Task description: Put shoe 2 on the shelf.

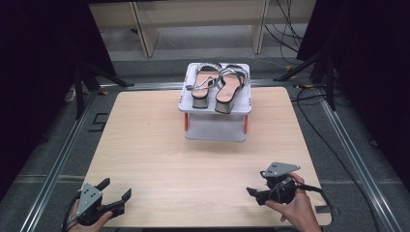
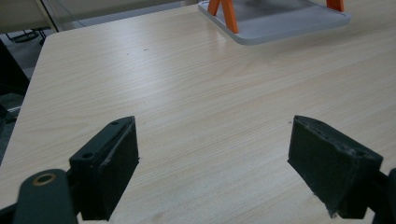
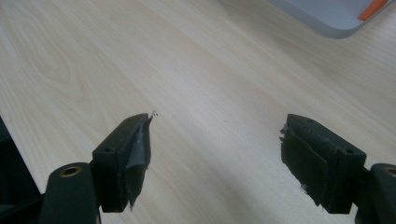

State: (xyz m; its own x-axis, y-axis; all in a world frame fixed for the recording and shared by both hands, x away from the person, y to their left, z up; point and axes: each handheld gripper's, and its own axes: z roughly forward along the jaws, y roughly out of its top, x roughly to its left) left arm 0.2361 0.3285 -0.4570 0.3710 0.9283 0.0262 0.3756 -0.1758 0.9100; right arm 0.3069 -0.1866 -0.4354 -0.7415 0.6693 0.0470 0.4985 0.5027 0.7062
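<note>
My left gripper (image 1: pixel 116 193) sits at the near left corner of the pale wood-grain table (image 1: pixel 154 145), matte black jaws spread wide with nothing between them, my hand wrapped around the body. Farther back, in the middle, a grey two-tier rack (image 1: pixel 216 108) on orange legs carries two block-heeled sandals (image 1: pixel 216 86) with glittery straps. My right gripper (image 1: pixel 256 192) rests near the right edge, jaws likewise apart and empty, angled leftward.
</note>
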